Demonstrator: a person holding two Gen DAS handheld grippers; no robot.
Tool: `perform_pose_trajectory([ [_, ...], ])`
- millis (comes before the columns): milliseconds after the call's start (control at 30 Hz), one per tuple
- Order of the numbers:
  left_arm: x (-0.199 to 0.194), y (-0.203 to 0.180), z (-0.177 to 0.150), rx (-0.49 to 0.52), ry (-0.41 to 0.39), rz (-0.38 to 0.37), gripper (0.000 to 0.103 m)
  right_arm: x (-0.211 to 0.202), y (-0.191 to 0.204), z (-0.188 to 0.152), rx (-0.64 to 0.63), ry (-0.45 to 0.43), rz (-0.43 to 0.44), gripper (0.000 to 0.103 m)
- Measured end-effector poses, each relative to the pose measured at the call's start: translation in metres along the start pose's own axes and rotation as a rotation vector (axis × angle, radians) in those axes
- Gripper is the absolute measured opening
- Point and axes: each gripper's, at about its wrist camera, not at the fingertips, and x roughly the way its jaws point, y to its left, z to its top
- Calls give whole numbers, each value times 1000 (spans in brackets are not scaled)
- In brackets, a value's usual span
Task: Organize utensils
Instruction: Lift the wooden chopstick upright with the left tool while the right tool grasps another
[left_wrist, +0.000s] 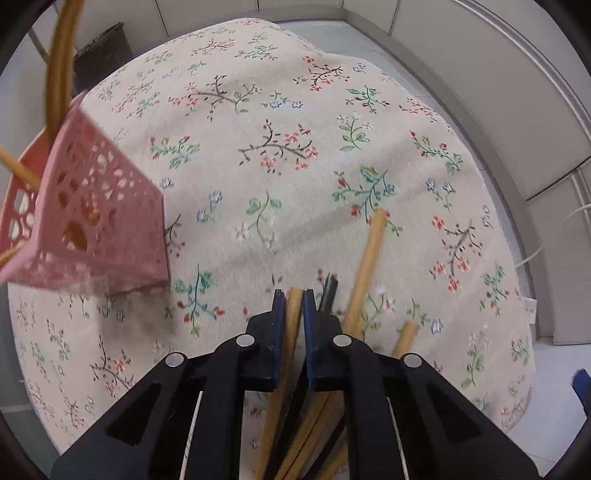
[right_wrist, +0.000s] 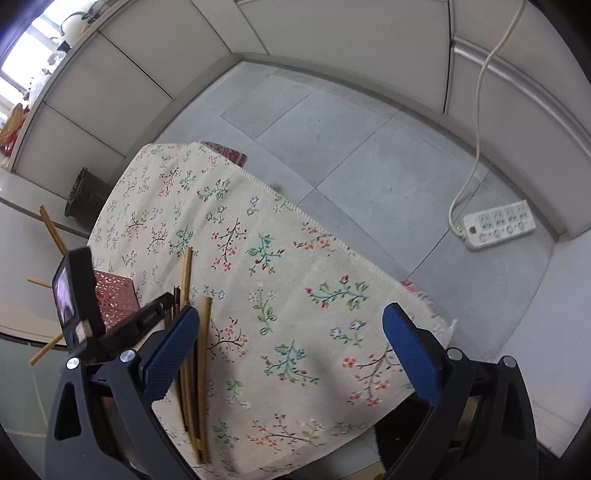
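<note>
**One chopstick pinched, the rest in a loose pile**

Several bamboo chopsticks (left_wrist: 364, 266) lie fanned on a floral cloth (left_wrist: 258, 110), pale round sticks mixed with a dark one (left_wrist: 328, 291). The left gripper (left_wrist: 294, 297) has its blue ribbed pads clenched on a single chopstick (left_wrist: 291, 321), which runs back between the black arms toward the camera. A pink holder (left_wrist: 96, 206), a perforated plastic box with lattice walls, stands to the left of the pile, well apart from it; chopsticks (left_wrist: 61, 70) poke out of its top at loose angles. The right gripper (right_wrist: 290, 328) hangs over the cloth with its jaws spread wide and nothing between them, its left pad (right_wrist: 170, 350) just beside the pile (right_wrist: 201, 369). Beyond the table, a white power strip (right_wrist: 498, 225) rests on grey floor tiles.
</note>
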Motion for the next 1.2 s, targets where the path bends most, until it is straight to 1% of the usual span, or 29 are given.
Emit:
perform_pose_trajectory([
  [100, -20, 9, -19, 4, -33, -16, 8, 11, 13, -1, 5, 12, -3, 97],
  [233, -61, 16, -40, 7, -102, -44, 7, 28, 45, -7, -91, -4, -51, 97],
  [333, -93, 13, -49, 13, -162, -55, 7, 49, 68, -14, -167, 41, -71, 97],
  [400, -113, 12, -54, 13, -203, -59, 7, 60, 76, -18, -170, 67, -72, 97],
  [500, -140, 23, -64, 8, -272, -54, 7, 79, 92, -24, -175, 113, -67, 95],
  [567, -156, 28, -69, 5, -307, -62, 7, 89, 98, -28, -167, 136, -82, 85],
  [600, -164, 31, -72, 8, -321, -65, 7, 97, 100, -30, -163, 165, -97, 75],
  [667, -171, 38, -73, 5, -341, -67, 7, 112, 104, -34, -156, 222, -100, 64],
  [700, -176, 41, -75, 5, -343, -77, 7, 117, 105, -36, -153, 236, -108, 65],
  [733, -177, 43, -75, 5, -344, -85, 7, 116, 111, -37, -165, 202, -125, 63],
  [767, -181, 46, -76, -2, -352, -87, 7, 117, 116, -39, -178, 200, -117, 62],
  [800, -185, 49, -77, -7, -363, -83, 7, 119, 120, -41, -188, 199, -129, 60],
  [833, -188, 51, -80, -10, -372, -80, 7, 119, 125, -44, -202, 177, -150, 50],
  [867, -194, 55, -81, -14, -385, -79, 7, 120, 128, -46, -219, 160, -178, 46],
  [900, -199, 58, -83, -21, -395, -80, 7, 119, 131, -49, -232, 143, -204, 37],
  [933, -202, 61, -83, -23, -401, -82, 7, 119, 131, -50, -236, 135, -208, 26],
  [967, -204, 63, -84, -24, -405, -86, 7, 119, 131, -50, -235, 130, -208, 22],
  [1000, -207, 65, -85, -26, -410, -89, 7, 118, 130, -50, -229, 131, -195, 9],
  [1033, -209, 68, -85, -31, -422, -92, 7, 118, 127, -50, -207, 146, -158, 8],
  [1067, -212, 69, -85, -34, -428, -95, 7, 116, 124, -50, -192, 147, -141, 7],
  [1200, -220, 70, -87, -37, -457, -88, 7, 98, 118, -53, -175, 106, -100, 7],
])
